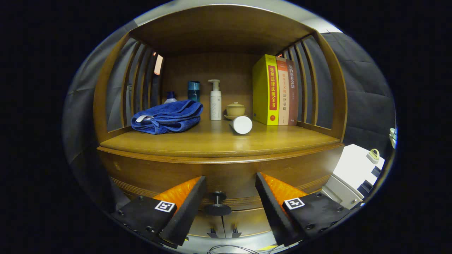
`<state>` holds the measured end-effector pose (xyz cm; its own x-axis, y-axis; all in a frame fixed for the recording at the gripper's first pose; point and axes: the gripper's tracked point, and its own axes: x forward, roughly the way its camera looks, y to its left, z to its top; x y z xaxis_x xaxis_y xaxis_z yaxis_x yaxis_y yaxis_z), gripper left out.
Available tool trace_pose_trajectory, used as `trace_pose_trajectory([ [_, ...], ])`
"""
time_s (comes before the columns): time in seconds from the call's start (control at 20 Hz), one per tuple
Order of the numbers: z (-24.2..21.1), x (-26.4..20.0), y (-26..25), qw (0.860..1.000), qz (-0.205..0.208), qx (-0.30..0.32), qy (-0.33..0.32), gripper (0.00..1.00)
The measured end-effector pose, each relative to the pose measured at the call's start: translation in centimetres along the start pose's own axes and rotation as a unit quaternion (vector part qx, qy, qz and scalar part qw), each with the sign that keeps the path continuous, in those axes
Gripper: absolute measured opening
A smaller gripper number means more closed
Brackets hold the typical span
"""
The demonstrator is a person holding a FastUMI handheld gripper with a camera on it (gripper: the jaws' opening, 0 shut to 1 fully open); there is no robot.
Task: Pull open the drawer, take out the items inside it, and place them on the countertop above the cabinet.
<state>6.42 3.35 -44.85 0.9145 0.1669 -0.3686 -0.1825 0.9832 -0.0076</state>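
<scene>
The gripper [231, 183] has its jaws spread wide apart, one on each side of the drawer's dark knob [218, 204], touching nothing. The drawer [229, 176] sits closed under the front edge of the wooden counter [197, 141]. On the counter, a folded blue towel [167, 116] lies toward the left edge, with a teal cup [193, 90] behind it by the back wall. A white pump bottle [215, 100] stands mid-back, a small lidded ceramic pot [235, 110] just beside it. A white cylinder [241, 124] lies on its side nearer the front. Three upright books [275, 91] stand at the right edge against the slats.
</scene>
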Motion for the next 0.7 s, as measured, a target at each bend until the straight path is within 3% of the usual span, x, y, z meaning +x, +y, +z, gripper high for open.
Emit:
trace_pose_trajectory([
  [0.35, 2.8, -0.7, -1.1, 1.0, -0.012, 0.012, -0.014, 0.97],
  [0.5, 7.2, -1.5, -1.7, 0.999, -0.015, 0.014, -0.037, 0.97],
  [0.7, 14.4, -3.0, -3.0, 0.996, -0.022, -0.029, -0.077, 0.97],
])
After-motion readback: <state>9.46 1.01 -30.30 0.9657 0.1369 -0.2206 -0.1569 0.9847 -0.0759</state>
